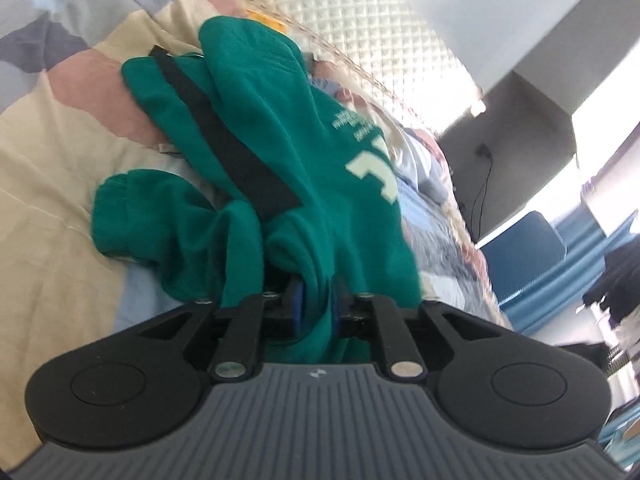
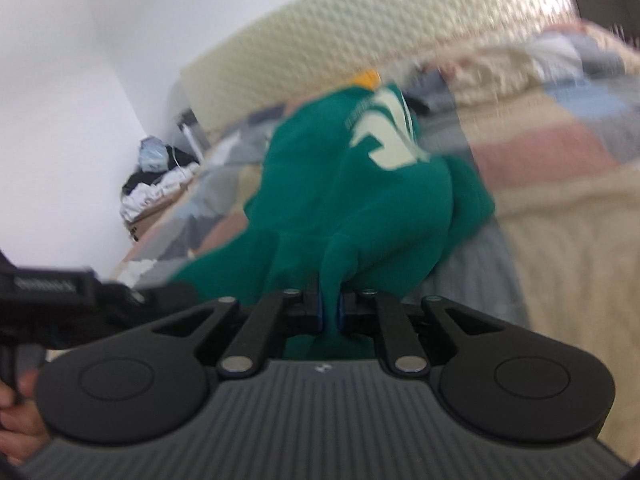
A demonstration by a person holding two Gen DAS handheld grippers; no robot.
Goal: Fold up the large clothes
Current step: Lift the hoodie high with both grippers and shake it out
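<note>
— Where's the sweatshirt (image 1: 280,152) from where you stand?

— Straight ahead of both my grippers, bunched on the patchwork quilt (image 1: 52,152) of the bed, with the padded headboard (image 1: 360,20) behind it. Its bulk lies away from me toward the headboard, and the near edge runs across between my two hands. A cuffed sleeve (image 1: 116,216) flops out to the left in the left wrist view.

— And your grip?

— My right gripper (image 2: 329,312) is clamped on a pinch of green cloth; the blue pads press it from both sides. My left gripper (image 1: 318,312) has a thicker fold between its jaws, which stand a little apart. The pads look to be against the cloth, but I'd judge that hold looser than the right one.

— Which hand is nearer the body of the garment?

— Hard to call. Both hold the near edge, roughly level with each other. In the right wrist view my other hand (image 2: 16,412) shows at the lower left, so the two are close side by side.

— Anything readable?

— A big pale letter or numeral (image 1: 372,176) on the chest, partly folded, so I can't name it. Small pale print (image 1: 352,122) above it is too small to make out. A black stripe (image 1: 224,132) runs diagonally across the green. The right view is blurred.

— What next?

— I reckon I should carry the edge forward over the bulk, keeping both hands level so the fold falls square.
</note>
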